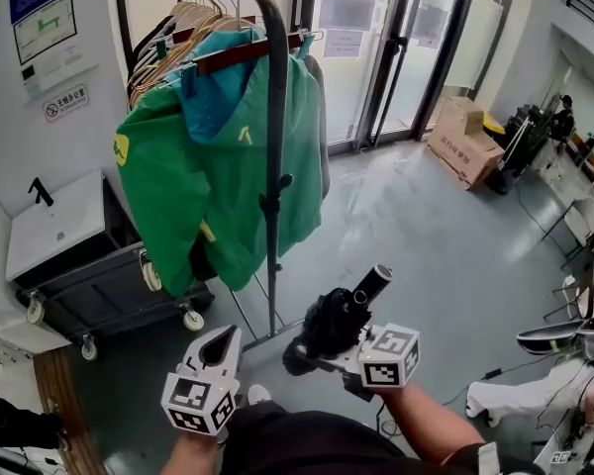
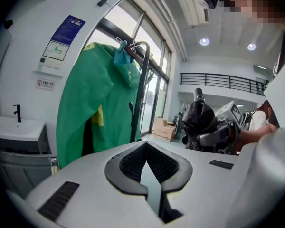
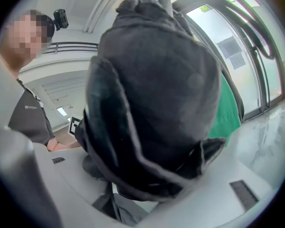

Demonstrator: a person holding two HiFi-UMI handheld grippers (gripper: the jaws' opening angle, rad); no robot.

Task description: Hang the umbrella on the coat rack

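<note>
My left tongs [image 1: 221, 337] are clenched on nothing; their own view shows ribbed black pads [image 2: 130, 163] meeting at the tips. Only the head view shows wooden hangers [image 1: 193, 13] above the smooth green jacket [image 1: 213, 156] on the curved dark metal coat rack [image 1: 276, 97]. My right tongs [image 1: 322, 349] grasp the umbrella [image 1: 337, 317]. It is folded, creased black fabric, held off the rack to the lower right of its pole, and it fills the right gripper view.
</note>
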